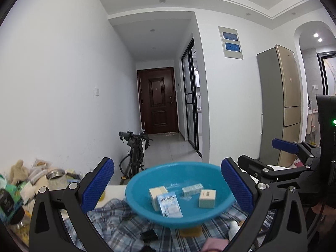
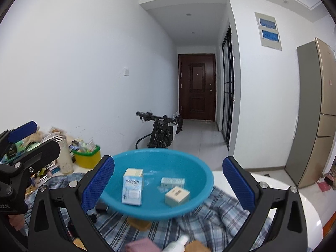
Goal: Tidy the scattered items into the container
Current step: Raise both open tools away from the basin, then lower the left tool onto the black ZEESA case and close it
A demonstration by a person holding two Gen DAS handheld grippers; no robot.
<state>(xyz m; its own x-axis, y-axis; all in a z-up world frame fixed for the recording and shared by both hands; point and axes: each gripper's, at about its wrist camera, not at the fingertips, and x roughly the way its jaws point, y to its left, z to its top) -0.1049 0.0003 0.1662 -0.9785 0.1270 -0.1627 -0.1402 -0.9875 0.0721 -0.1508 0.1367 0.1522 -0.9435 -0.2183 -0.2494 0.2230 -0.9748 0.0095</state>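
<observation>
A blue plastic basin (image 1: 145, 180) (image 2: 197, 168) rests on a blue plaid cloth (image 1: 117, 220) (image 2: 220, 212) on a white table. Inside lie several small boxes: a blue-white carton (image 1: 170, 204) (image 2: 132, 190), a cream box behind it (image 1: 158, 191) (image 2: 134, 172), a teal-white box (image 1: 192, 189) (image 2: 172, 181) and a cream cube (image 1: 207, 198) (image 2: 177, 196). My left gripper (image 1: 168, 187) is open, its blue pads on either side of the basin. My right gripper (image 2: 168, 182) is open too, straddling the basin. Each gripper shows in the other's view, at the right (image 1: 271, 157) and at the left (image 2: 31, 140).
Clutter stands at the table's left: a steel-capped jar (image 1: 55, 178) (image 2: 65, 157), a yellow tub (image 2: 87, 157), packets and a plush toy (image 1: 19, 170). A pink cloth (image 2: 142, 245) and a white bottle (image 2: 176, 244) lie near me. A folded bike (image 1: 134, 153) stands behind; a fridge (image 1: 279, 107) stands right.
</observation>
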